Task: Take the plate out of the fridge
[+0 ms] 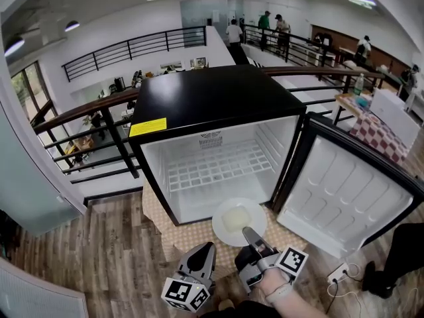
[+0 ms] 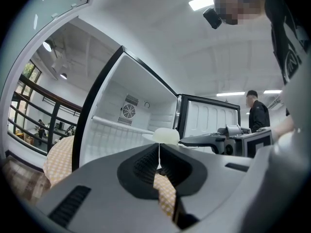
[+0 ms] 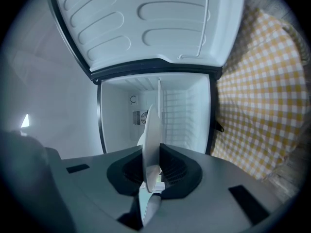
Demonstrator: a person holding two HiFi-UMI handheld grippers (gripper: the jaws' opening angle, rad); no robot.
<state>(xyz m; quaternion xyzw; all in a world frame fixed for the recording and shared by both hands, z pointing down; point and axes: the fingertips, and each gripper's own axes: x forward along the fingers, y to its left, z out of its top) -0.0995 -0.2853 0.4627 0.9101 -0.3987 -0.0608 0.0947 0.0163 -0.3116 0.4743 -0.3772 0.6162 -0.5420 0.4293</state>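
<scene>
Right hand-held gripper [image 1: 249, 233], plate [image 1: 233, 221], checkered cloth [image 1: 189, 236]

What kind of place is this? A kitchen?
Probably not: more like a big open office or lab. A railing overlooks a lower level, people stand on a walkway, and the mini fridge sits on a checked cloth.

The plate [image 1: 238, 222] lies just ahead of the right claw [image 1: 250, 234], its near rim between the jaws, over the cloth [image 1: 189, 234] in front of the fridge [image 1: 218, 101]. The fridge door [image 1: 344, 191] stands to this claw's right. The left claw [image 1: 204, 250] sits just beside it, on its left.
</scene>
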